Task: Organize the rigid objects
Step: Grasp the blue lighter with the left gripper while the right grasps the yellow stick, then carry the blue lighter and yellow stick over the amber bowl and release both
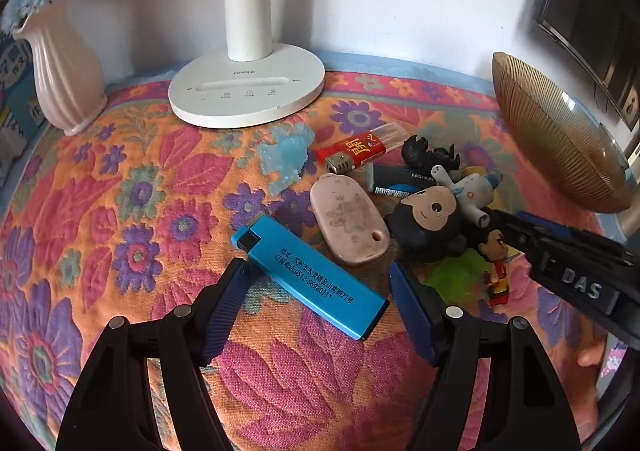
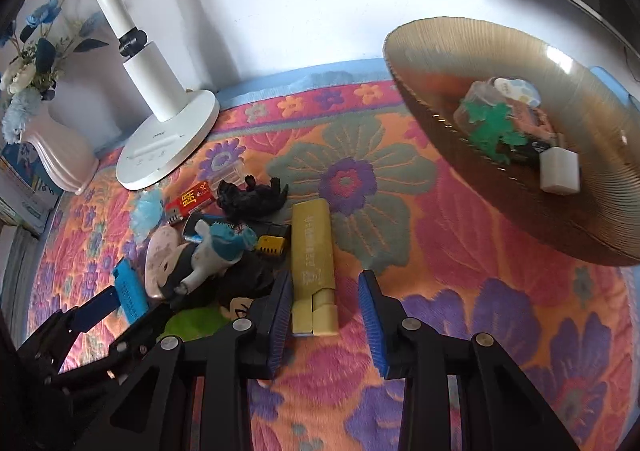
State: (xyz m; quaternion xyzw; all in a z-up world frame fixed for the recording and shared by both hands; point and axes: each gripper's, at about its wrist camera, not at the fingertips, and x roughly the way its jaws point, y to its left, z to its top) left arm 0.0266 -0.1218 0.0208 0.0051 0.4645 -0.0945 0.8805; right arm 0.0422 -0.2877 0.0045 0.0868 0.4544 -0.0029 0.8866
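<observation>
A blue lighter lies on the floral cloth between the fingers of my open left gripper. Behind it lie a pink oval tag, a red lighter, a light blue figure, a black-haired doll head and other small toys. In the right wrist view a tan lighter lies lengthwise, its near end between the fingers of my open right gripper. The ribbed amber glass bowl at the right holds a green clover piece, a white cube and more.
A white desk lamp stands at the back by the wall, a pink vase with blue flowers to its left. The bowl also shows at the right of the left wrist view. Books stand at the far left.
</observation>
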